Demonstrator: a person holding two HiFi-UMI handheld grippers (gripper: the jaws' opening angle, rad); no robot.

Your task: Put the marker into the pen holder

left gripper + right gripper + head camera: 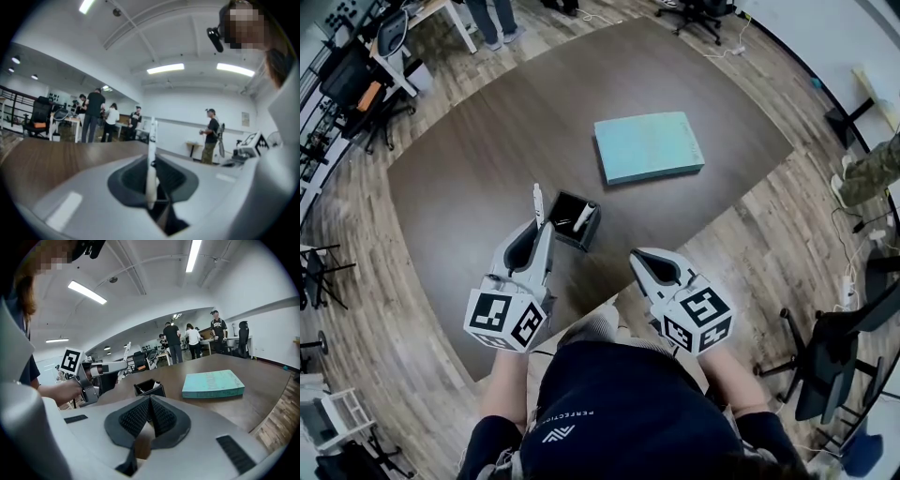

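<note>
A white marker (538, 201) stands upright between the jaws of my left gripper (540, 231), which is shut on it; its tip rises above the fingertips. In the left gripper view the marker (151, 157) runs straight up from the closed jaws of that gripper (153, 190). The black pen holder (577, 220) sits on the dark table just right of this gripper, with another white marker (584, 217) leaning inside. My right gripper (637, 256) hovers at the near table edge, shut and empty. From the right gripper view the pen holder (150, 387) lies straight ahead of the right gripper (150, 401).
A teal book (649, 146) lies flat beyond the holder, also in the right gripper view as the book (213, 384). The dark table (469, 159) ends close to my body. Office chairs, desks and standing people surround the table on the wooden floor.
</note>
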